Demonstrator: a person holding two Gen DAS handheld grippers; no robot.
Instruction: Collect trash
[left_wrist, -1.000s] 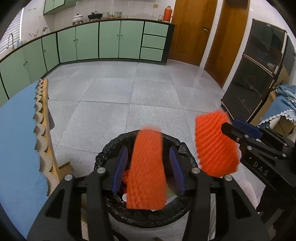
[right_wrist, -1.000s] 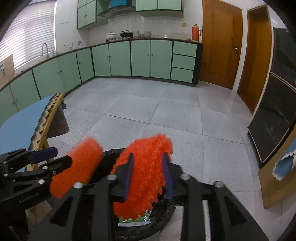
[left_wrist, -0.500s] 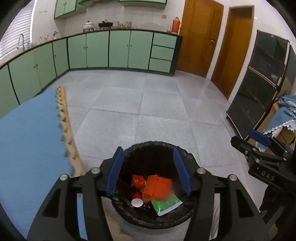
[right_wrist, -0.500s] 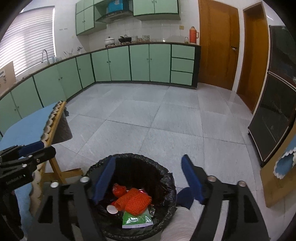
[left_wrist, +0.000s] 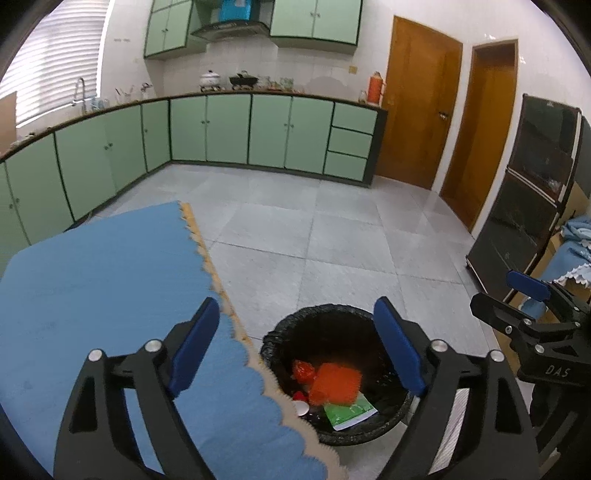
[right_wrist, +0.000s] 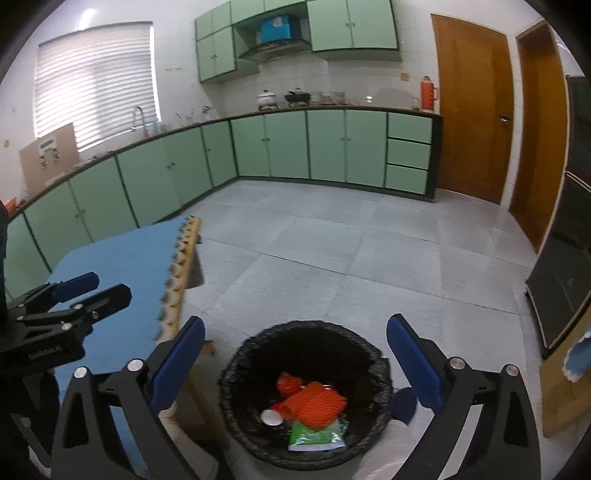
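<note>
Both grippers, left and right, hold jaws wide apart.

Orange netting and green packet in black-lined bin.

Trash bin near rim hidden behind tablecloth; green packet print unreadable.

Orange foam nets in bin, left gripper spread
</note>
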